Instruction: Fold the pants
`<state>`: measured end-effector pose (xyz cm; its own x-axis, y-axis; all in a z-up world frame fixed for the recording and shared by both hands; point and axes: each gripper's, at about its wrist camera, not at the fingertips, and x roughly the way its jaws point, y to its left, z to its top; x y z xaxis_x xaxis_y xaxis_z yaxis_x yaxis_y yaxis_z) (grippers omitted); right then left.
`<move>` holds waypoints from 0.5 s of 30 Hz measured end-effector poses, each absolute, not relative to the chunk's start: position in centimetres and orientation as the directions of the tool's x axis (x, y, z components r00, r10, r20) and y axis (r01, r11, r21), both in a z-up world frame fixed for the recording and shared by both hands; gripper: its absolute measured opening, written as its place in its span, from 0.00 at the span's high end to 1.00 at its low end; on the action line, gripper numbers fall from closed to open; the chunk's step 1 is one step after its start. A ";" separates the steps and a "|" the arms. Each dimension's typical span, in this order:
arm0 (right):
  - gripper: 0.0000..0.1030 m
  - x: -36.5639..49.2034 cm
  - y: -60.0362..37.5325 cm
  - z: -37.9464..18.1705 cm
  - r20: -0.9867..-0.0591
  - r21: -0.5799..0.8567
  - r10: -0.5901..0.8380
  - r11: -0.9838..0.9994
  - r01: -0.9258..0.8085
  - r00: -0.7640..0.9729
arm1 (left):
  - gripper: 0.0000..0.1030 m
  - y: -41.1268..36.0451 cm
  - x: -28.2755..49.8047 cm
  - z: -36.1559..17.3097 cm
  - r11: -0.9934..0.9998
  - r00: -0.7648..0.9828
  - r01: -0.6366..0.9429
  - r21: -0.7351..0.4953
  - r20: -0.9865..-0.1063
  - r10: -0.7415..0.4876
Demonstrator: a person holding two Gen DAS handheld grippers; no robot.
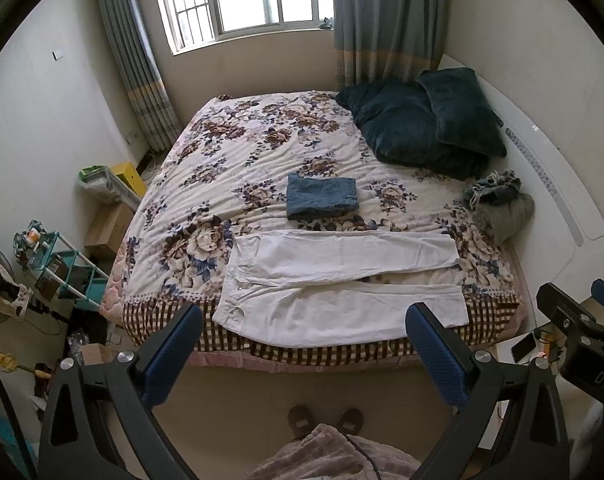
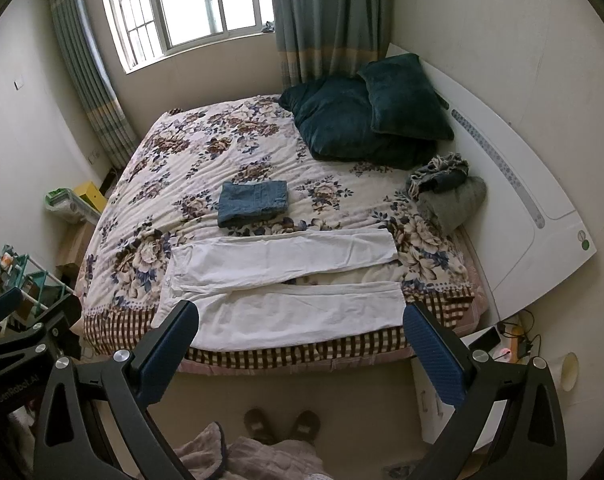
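Observation:
White pants [image 1: 337,284] [image 2: 286,292] lie flat along the near edge of the bed, waistband to the left, both legs running right, slightly apart. A folded blue denim piece [image 1: 321,196] [image 2: 252,202] rests behind them on the floral cover. My left gripper [image 1: 305,324] hangs open above the floor, in front of the bed edge, holding nothing. My right gripper [image 2: 302,320] is also open and empty, at about the same height and distance from the pants. The right gripper's body [image 1: 581,332] shows at the right edge of the left wrist view.
Two dark green pillows [image 1: 421,120] [image 2: 365,108] and a heap of grey and dark clothes [image 1: 497,204] [image 2: 445,192] sit at the bed's right. A white headboard [image 2: 521,200] stands right. A teal rack [image 1: 62,276] and boxes crowd the left floor. A person's slippers [image 1: 325,420] are below.

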<state>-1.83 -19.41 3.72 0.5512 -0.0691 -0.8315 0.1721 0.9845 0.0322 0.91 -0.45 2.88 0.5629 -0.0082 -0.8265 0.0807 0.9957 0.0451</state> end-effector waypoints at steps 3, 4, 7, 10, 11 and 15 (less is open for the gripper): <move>0.00 -1.9 -19.5 3.7 -0.831 0.034 -0.068 0.984 0.173 0.552 | 0.00 -0.4 1.2 2.9 0.996 0.561 0.084 0.044 -0.828 -0.011; 0.00 -1.8 -19.4 3.8 -0.831 0.035 -0.067 0.984 0.173 0.552 | 0.00 -0.4 1.2 3.1 0.996 0.561 0.085 0.042 -0.828 -0.013; 0.00 -2.0 -19.7 3.7 -0.831 0.034 -0.068 0.985 0.172 0.553 | 0.00 -0.5 1.4 3.4 0.995 0.565 0.091 0.044 -0.825 -0.015; 0.00 -2.1 -19.8 3.6 -0.830 0.033 -0.069 0.985 0.171 0.553 | 0.00 -0.6 1.5 3.4 0.995 0.566 0.091 0.044 -0.824 -0.016; 0.00 -2.1 -19.8 3.6 -0.830 0.034 -0.067 0.985 0.171 0.554 | 0.00 -0.7 1.5 3.4 0.995 0.566 0.092 0.044 -0.824 -0.016; 0.00 -2.0 -19.8 3.8 -0.827 0.034 -0.068 0.985 0.170 0.557 | 0.00 -0.7 1.5 3.4 0.995 0.567 0.090 0.043 -0.824 -0.016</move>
